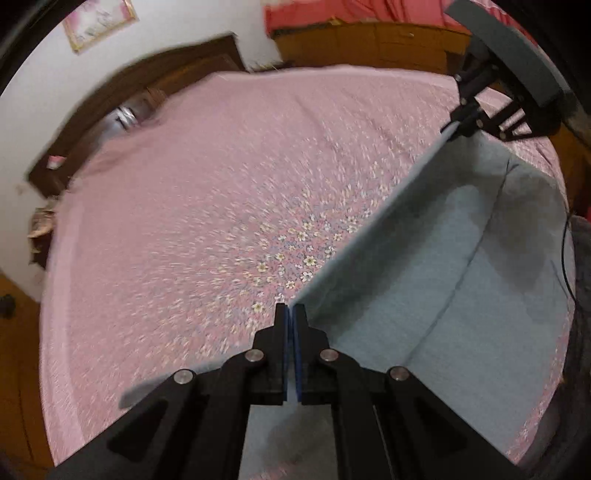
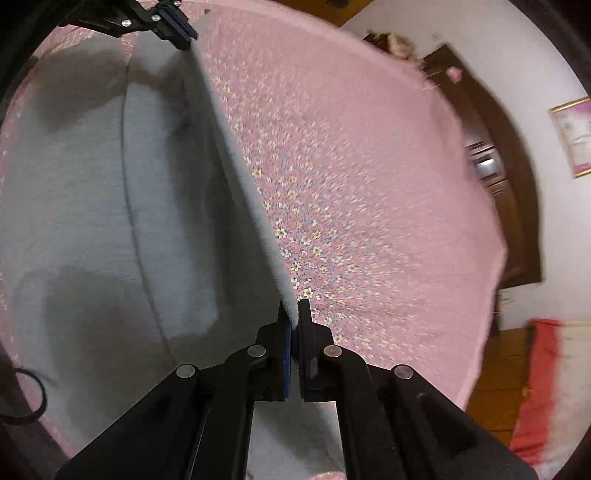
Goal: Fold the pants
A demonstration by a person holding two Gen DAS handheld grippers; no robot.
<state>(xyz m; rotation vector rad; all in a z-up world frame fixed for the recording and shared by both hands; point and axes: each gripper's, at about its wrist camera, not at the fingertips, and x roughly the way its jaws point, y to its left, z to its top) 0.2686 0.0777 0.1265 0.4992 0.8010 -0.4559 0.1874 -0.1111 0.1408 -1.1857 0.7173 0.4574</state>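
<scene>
Both grippers are pinching the pants over the bed. The left gripper (image 1: 290, 314) is clamping one end of the raised edge of the grey-blue pants (image 1: 424, 266), fingers (image 1: 303, 317) pressed together on the cloth. The right gripper (image 2: 294, 314) is clamping the other end of the same edge, fingers (image 2: 305, 314) squeezing the fabric tight. In the left view the right gripper (image 1: 456, 123) is showing at the far end of that edge; in the right view the left gripper (image 2: 184, 35) is showing likewise. The edge is running taut between them, lifted above the bed (image 1: 207, 192). The rest of the pants (image 2: 81, 199) is lying on the pink flowered bedcover, near the bed's edge closest to the person. A dark wooden headboard (image 1: 110, 99) is standing at the bed's far side.
</scene>
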